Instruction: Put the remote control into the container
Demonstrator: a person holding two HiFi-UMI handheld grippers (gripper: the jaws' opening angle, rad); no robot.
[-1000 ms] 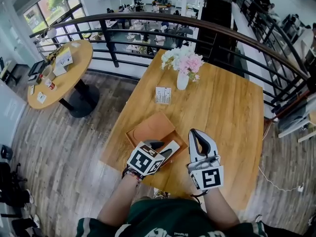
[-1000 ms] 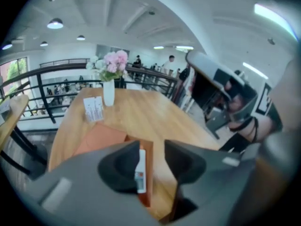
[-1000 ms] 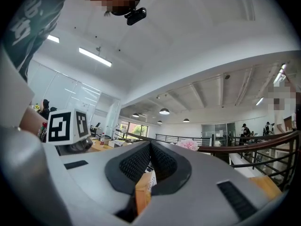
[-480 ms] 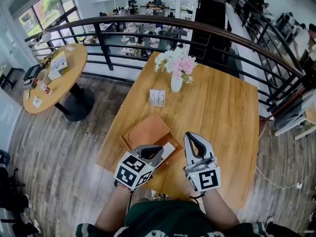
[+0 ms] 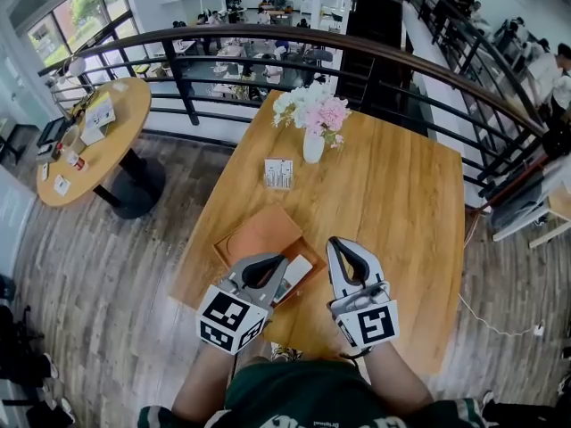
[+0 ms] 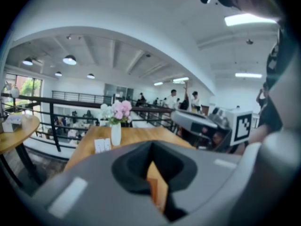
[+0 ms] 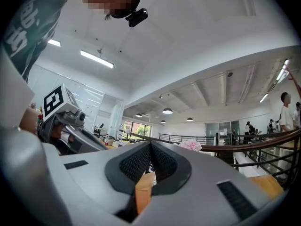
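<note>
One wooden table (image 5: 401, 194), rectangular, carrying every item listed below.

One shallow brown tray (image 5: 254, 234), serving as the container, near the table's near left corner.

Two hand-held grippers:
- Left gripper (image 5: 278, 262): jaws pressed together with nothing between them, over the tray's near edge.
- Right gripper (image 5: 339, 248): jaws likewise together and empty, just beside the tray's right edge.

One white vase (image 5: 312, 145) of flowers near the far left corner.

One white remote control (image 5: 294, 274), lying in the tray along its near right edge, free of both grippers. Contact with the rim not resolvable.

One small card stand (image 5: 278, 174) between vase and tray.

Treat the remote as probably light, stiff and smooth-cased, so liable to slip. For any regrip, clamp across the narrow width at mid-length, pads on the long side edges, clear of the buttons.
</note>
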